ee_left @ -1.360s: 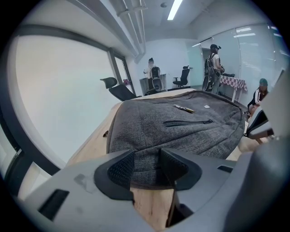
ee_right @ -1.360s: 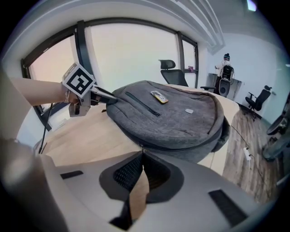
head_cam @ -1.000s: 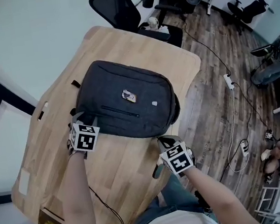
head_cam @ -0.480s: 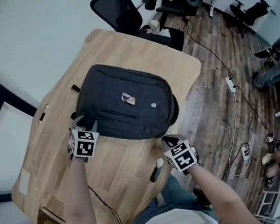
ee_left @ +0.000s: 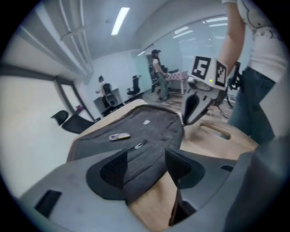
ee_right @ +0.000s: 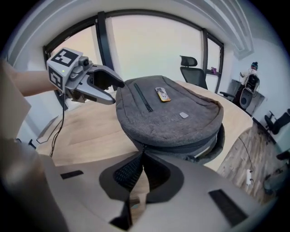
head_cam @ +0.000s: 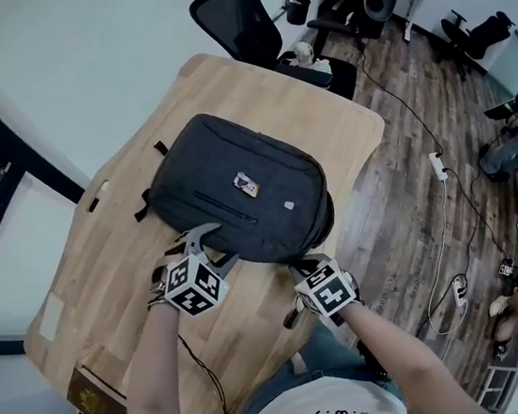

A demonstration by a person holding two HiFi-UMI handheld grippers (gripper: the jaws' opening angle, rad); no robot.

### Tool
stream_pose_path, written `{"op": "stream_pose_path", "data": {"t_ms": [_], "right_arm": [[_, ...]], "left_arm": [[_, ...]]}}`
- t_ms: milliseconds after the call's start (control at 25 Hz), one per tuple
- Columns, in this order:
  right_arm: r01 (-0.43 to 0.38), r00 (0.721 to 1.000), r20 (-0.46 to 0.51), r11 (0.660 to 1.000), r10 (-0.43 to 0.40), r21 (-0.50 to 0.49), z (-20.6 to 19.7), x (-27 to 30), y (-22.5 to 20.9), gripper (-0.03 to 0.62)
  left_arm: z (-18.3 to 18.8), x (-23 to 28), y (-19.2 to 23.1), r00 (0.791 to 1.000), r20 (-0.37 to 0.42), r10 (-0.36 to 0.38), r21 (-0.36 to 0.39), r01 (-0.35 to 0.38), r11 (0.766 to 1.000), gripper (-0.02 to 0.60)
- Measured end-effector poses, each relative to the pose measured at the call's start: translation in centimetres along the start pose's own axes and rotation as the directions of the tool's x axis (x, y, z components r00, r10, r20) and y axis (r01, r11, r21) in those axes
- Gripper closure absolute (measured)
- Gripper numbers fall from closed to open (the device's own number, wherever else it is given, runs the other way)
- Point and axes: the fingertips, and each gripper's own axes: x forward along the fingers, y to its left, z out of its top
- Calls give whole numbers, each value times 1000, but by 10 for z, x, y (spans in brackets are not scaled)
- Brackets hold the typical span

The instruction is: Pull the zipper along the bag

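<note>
Caught mid-pull, with the pulling grip set but the bracing grip let go. Found the left claw (head_cam: 215,247) spread wide at the near edge of the grey backpack (head_cam: 238,190), having just been opening; saw the bag's fabric run between its pads (ee_left: 113,168) in the left gripper view, with neither pad pressing on it. Found the backpack lying flat in the middle of the wooden surface (head_cam: 105,259), front pocket up, with the main zipper (ee_right: 181,147) gaping a little round the right-hand corner. Found the right claw (head_cam: 302,264) pinched shut at that zipper line on the near right corner, seemingly on the zipper pull (ee_right: 142,151). Judged the next move to call for closing the left claw on the fabric just behind the pull, to keep the bag taut, then drawing the right claw steadily along the track. Against a second before: left claw gone from the bag's left corner and brought rightward along the near edge, much nearer the right claw; right claw kept at about the same corner, shut throughout.
</note>
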Motion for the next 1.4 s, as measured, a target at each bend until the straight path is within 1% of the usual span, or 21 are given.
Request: {"op": "stream_pose_path", "data": {"t_ms": [80, 160, 280, 360, 440, 480, 520, 600, 640, 680, 760, 880, 1000, 1120, 1280, 1400], "right_arm": [[23, 1000, 19, 1000, -23, 5, 0, 5, 1, 534], [25, 999, 42, 999, -25, 22, 0, 8, 1, 534], [37, 998, 50, 999, -37, 5, 0, 14, 2, 533], [62, 997, 42, 998, -62, -6, 0, 19, 2, 520], [88, 996, 33, 996, -88, 8, 0, 22, 1, 511], [98, 995, 30, 995, -99, 19, 0, 22, 0, 510], [102, 994, 28, 994, -103, 32, 0, 23, 0, 523], [88, 996, 22, 994, -90, 58, -1, 24, 1, 534], [74, 997, 22, 995, -75, 72, -1, 24, 1, 535], [59, 998, 23, 995, -61, 82, -1, 23, 1, 536], [40, 999, 13, 996, -41, 79, -1, 22, 1, 537], [42, 999, -24, 999, -42, 8, -3, 18, 0, 537], [31, 998, -49, 996, -35, -79, -4, 8, -1, 536], [7, 997, -73, 988, -18, -151, -4, 0, -1, 534], [-11, 991, -134, 987, -12, -163, -14, -13, -14, 534], [-19, 988, -153, 979, -12, -203, -17, -27, -29, 534]], "left_arm": [[8, 9, -24, 999, -8, -53, 86, 54, 995, 342], [12, 20, -41, 996, -21, -91, 141, 93, 986, 342], [18, 37, -61, 990, -43, -131, 206, 137, 969, 344], [18, 46, -71, 985, -67, -159, 240, 171, 956, 344], [16, 54, -79, 979, -93, -183, 264, 201, 943, 344], [14, 58, -82, 976, -105, -192, 271, 213, 938, 344], [12, 61, -85, 974, -113, -195, 278, 219, 935, 345], [11, 65, -85, 979, -117, -170, 293, 197, 935, 357], [11, 67, -83, 983, -113, -147, 299, 175, 938, 386], [11, 68, -81, 985, -109, -130, 301, 157, 940, 430], [11, 69, -79, 986, -111, -126, 293, 153, 944, 457], [10, 69, -78, 981, -119, -151, 266, 178, 947, 476], [11, 67, -79, 979, -119, -168, 247, 193, 950, 480], [10, 63, -82, 978, -109, -178, 246, 200, 948, 483], [3, 54, -84, 978, -105, -179, 265, 201, 943, 488], [-5, 44, -85, 977, -105, -183, 276, 206, 939, 489]]}}
